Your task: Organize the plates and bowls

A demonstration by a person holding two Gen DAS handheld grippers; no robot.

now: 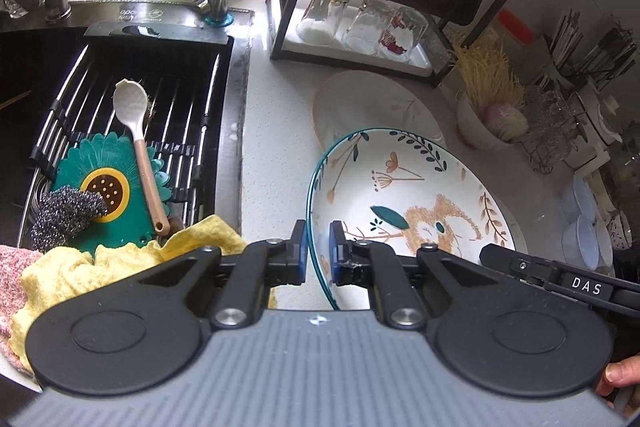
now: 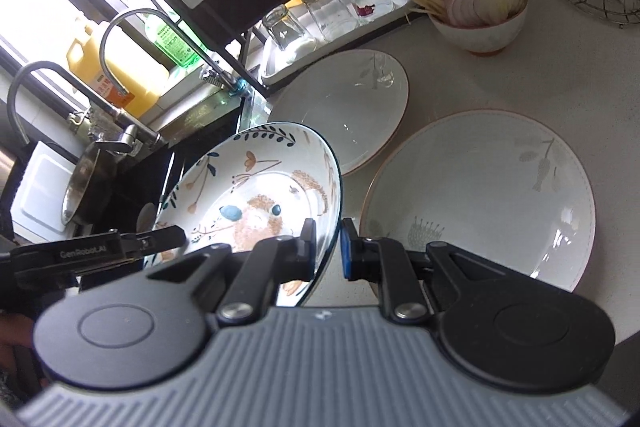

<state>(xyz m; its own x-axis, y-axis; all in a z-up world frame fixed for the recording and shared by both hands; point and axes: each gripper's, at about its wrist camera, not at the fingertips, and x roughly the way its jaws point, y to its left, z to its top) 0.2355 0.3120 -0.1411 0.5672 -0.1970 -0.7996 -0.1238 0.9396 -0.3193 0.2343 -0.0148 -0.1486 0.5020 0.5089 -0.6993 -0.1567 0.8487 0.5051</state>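
Observation:
A deep plate with a hedgehog and leaf pattern (image 1: 408, 187) hangs tilted above the white counter, held from both sides. My left gripper (image 1: 318, 241) is shut on its left rim, and my right gripper (image 2: 329, 243) is shut on the right rim of the same plate (image 2: 256, 187). The right gripper's finger (image 1: 504, 257) shows at the plate's far edge in the left wrist view. Two white plates with a grey leaf print lie on the counter: a smaller one (image 2: 344, 107) behind and a larger one (image 2: 480, 195) to the right.
A black sink rack (image 1: 160, 99) on the left carries a white spoon (image 1: 134, 131), a green flower mat, a steel scrubber and a yellow cloth (image 1: 120, 259). Upturned glasses (image 1: 360, 19) stand under a black shelf frame. A bowl of onion and noodles (image 2: 480, 23) sits beyond the plates.

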